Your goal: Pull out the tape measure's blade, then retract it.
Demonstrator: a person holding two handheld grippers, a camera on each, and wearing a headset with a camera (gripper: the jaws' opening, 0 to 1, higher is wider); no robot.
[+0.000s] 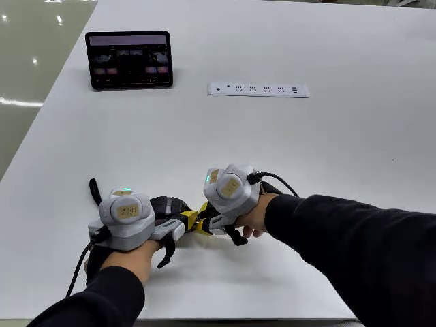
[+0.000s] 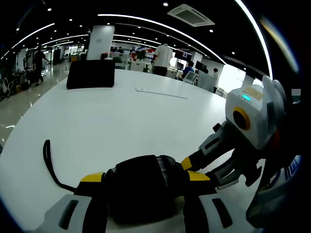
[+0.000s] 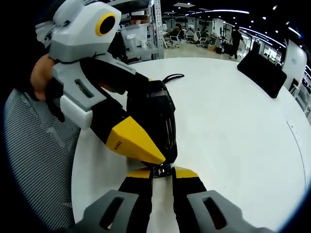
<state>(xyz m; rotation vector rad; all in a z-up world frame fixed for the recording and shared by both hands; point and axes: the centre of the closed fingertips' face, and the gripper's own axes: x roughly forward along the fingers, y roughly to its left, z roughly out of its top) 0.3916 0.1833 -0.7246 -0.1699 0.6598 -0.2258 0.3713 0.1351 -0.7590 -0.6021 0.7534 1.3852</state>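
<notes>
Tape measure [image 1: 168, 204] mostly hidden by left claw [image 2: 146, 178]; blade tip lost between right claw [image 3: 163, 172] jaws; tablet [image 1: 129, 59] screen unreadable.

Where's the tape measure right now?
In the head view, the tape measure sits near the front edge of the white table, left of centre, clamped in the left gripper, with the right gripper pinched onto its right end.

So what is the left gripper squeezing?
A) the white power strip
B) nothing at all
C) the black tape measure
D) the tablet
C: in the left gripper view, the black tape measure sits clamped between the two yellow-tipped jaws of the left gripper.
</notes>
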